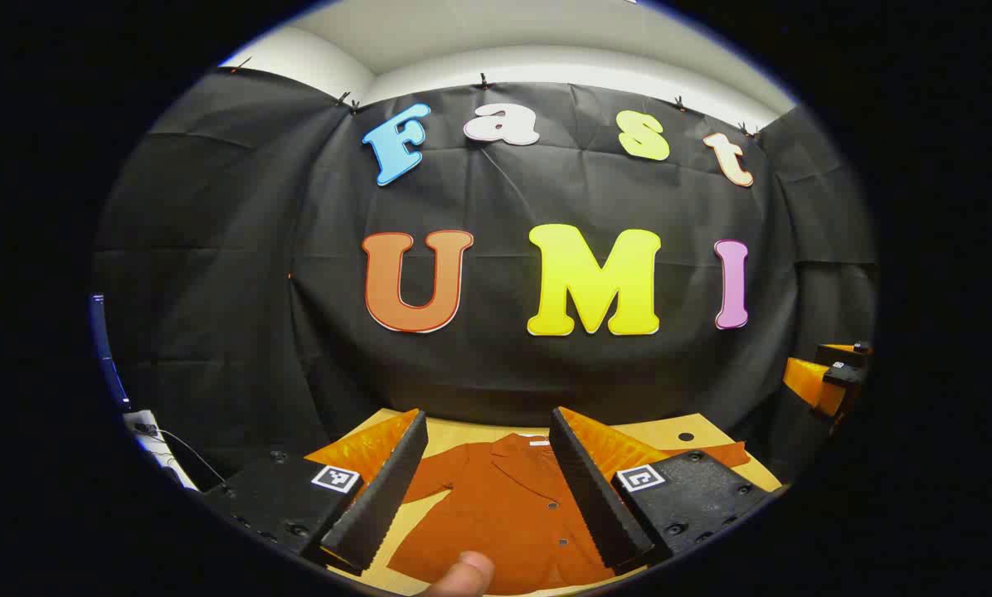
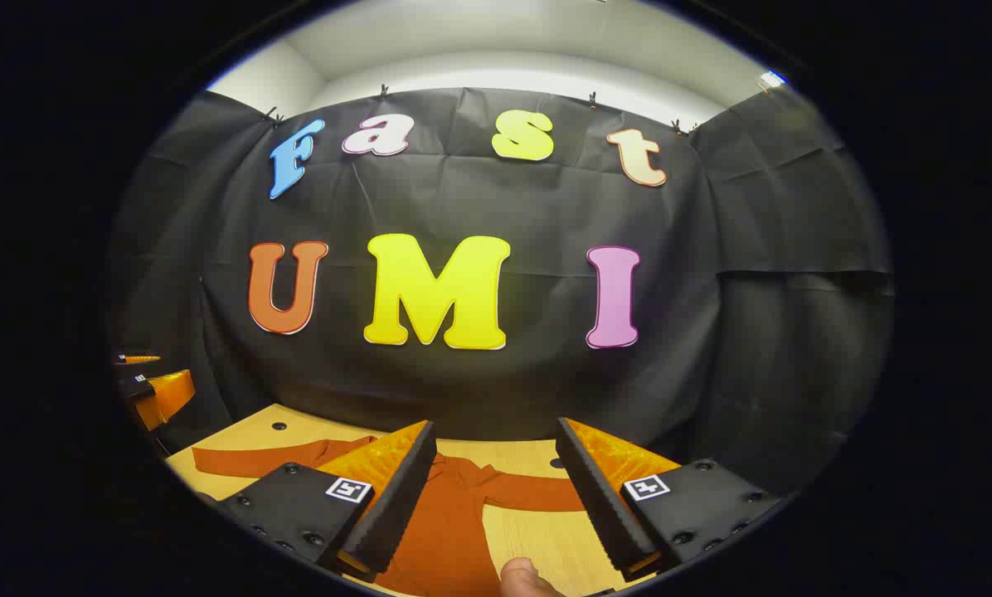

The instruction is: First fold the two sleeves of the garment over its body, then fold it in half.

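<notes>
A rust-orange buttoned shirt (image 1: 504, 514) lies flat on the pale wooden table (image 1: 678, 435), collar toward the wall. In the left gripper view my left gripper (image 1: 488, 485) hangs open above the shirt's body, nothing between its fingers. In the right gripper view the shirt (image 2: 446, 531) spreads both sleeves outward: one sleeve (image 2: 247, 461) runs left, the other (image 2: 529, 491) runs right between my fingers. My right gripper (image 2: 496, 489) is open above that right sleeve. The right gripper (image 1: 828, 377) also appears far right in the left gripper view, and the left gripper (image 2: 152, 385) far left in the right gripper view.
The black cloth wall stands close behind the table's far edge. Small dark holes (image 1: 685, 436) (image 2: 279, 426) mark the tabletop near its back corners. A fingertip (image 1: 463, 574) shows at the bottom of the left gripper view, and another fingertip (image 2: 525, 576) in the right gripper view. Cables (image 1: 160, 444) hang at far left.
</notes>
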{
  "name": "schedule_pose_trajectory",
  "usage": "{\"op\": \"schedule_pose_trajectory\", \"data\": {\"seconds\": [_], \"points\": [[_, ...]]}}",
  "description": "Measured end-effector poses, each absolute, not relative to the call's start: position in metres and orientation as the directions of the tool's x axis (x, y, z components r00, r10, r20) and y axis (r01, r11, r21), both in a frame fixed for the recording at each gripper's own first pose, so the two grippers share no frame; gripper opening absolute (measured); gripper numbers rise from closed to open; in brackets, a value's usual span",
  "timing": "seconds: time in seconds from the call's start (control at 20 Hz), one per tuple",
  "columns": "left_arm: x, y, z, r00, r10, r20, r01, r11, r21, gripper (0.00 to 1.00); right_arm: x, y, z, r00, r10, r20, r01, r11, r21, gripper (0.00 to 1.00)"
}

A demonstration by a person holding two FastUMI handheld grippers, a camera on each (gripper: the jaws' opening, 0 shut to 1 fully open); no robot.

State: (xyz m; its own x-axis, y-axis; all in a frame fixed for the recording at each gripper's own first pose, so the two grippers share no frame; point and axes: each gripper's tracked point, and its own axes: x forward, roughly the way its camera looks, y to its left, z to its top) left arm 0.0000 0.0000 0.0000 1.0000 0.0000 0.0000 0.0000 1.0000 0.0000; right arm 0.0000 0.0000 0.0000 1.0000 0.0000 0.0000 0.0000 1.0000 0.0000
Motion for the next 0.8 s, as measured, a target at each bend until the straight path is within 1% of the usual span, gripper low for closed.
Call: {"op": "schedule_pose_trajectory", "data": {"seconds": [0.1,0.35,0.4,0.8], "points": [[0.001,-0.002,-0.003,1.0,0.003,-0.009,-0.003,1.0,0.0,0.96,0.0,-0.002,-0.002,1.0,-0.001,-0.004,0.001,1.0,-0.003,0.93],[0.002,-0.01,-0.009,1.0,0.003,-0.026,-0.003,1.0,-0.003,0.96,0.002,-0.011,-0.001,1.0,-0.008,-0.001,0.008,1.0,-0.009,0.94],[0.002,-0.01,-0.009,1.0,0.003,-0.027,-0.003,1.0,-0.007,0.96,0.003,-0.013,-0.002,1.0,-0.008,-0.001,0.008,1.0,-0.011,0.93],[0.005,-0.017,-0.025,0.997,0.008,-0.077,-0.01,1.0,-0.026,0.97,0.016,-0.025,-0.014,0.999,-0.022,-0.033,0.021,1.0,-0.003,0.94]]}}
